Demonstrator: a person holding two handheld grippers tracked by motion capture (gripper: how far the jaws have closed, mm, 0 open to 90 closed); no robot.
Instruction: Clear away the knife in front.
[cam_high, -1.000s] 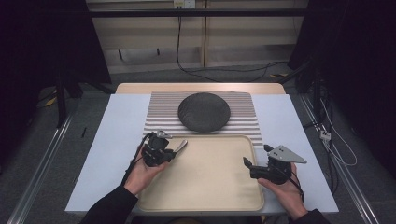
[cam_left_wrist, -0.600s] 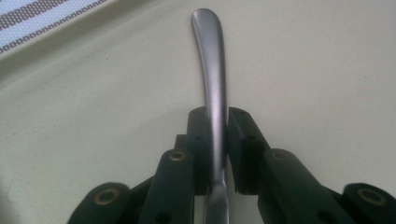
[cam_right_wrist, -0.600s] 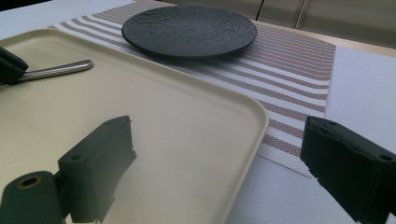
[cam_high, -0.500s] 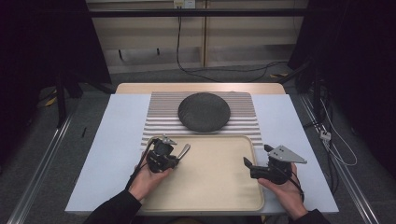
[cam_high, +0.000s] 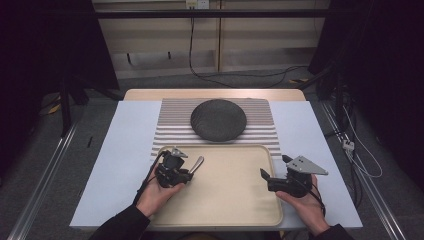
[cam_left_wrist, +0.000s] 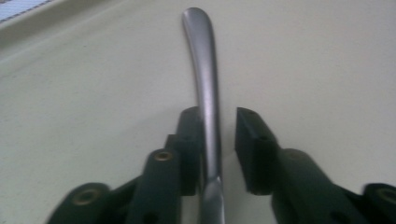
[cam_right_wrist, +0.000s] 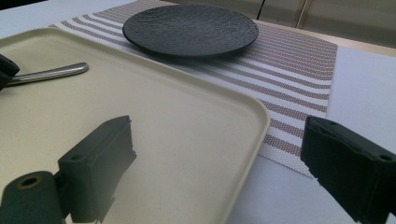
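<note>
The metal handle (cam_left_wrist: 208, 93) is laid on the tray (cam_high: 235, 200) at 9 o'clock; the left gripper (cam_left_wrist: 219, 135), jaws just opening, is loosened around it, and the wide right gripper (cam_right_wrist: 219, 163) is kept idle.

Brushed-metal handle (cam_left_wrist: 205, 93) (matt tray (cam_high: 235, 200))

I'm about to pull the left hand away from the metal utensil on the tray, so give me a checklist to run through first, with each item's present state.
1. Left gripper jaws have just been opening; a gap shows beside one pad, the other pad looks to be against the handle: release not ok yet.
2. Slim silver metal utensil handle lies between the jaws over the beige rectangular tray: ok.
3. Whether the handle rests fully on the tray: cannot tell.
4. Right gripper open, holding nothing: ok.
5. Round black textured plate sits apart on the striped placemat: ok.
</note>
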